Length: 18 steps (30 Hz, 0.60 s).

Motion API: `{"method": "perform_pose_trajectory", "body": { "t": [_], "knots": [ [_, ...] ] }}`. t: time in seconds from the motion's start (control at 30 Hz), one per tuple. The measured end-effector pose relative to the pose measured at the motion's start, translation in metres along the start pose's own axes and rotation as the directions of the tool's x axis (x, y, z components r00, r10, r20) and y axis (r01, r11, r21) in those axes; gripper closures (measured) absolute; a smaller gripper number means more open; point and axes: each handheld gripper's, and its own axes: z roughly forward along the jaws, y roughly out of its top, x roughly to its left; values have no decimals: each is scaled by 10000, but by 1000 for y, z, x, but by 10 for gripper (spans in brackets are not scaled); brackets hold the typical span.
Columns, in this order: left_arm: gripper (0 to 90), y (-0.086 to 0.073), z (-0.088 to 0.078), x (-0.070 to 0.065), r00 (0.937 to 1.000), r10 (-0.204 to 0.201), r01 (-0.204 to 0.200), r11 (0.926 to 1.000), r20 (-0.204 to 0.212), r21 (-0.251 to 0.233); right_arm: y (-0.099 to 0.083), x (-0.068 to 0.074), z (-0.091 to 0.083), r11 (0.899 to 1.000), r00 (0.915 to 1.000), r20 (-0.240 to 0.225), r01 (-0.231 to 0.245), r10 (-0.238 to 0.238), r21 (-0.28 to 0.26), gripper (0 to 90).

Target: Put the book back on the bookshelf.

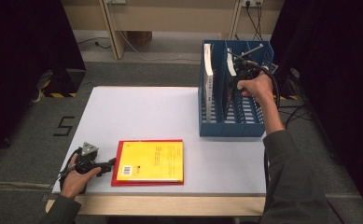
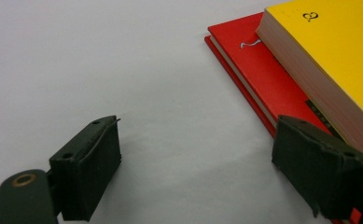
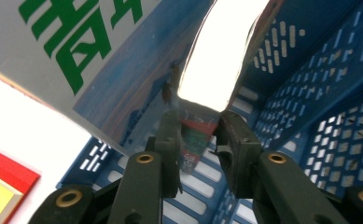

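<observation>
Inside the blue rack (image 1: 233,123), a book (image 3: 216,51) is clamped by the right gripper (image 3: 198,140) for upright filing; left gripper (image 2: 195,163) is held apart beside stacked books (image 1: 149,162).

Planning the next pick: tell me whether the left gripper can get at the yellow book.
Probably yes: the left gripper sits open beside the yellow book, which lies topmost on the red book, with nothing between.
</observation>
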Motion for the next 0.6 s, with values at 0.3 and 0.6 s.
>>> {"method": "perform_pose_trajectory", "body": {
  "t": [0.3, 0.6],
  "knots": [
    [143, 0, 0, 0, 10000, -16, 16, 10000, 14, -12, 1, 2, 1, 10000, 10000, 37, -32, 32, -13, 661],
    [142, 0, 0, 0, 10000, 13, -13, 10000, 8, 8, -31, 1, -21, 9888, 9973, -146, -734, 721, -1299, 506]
  ]
}}
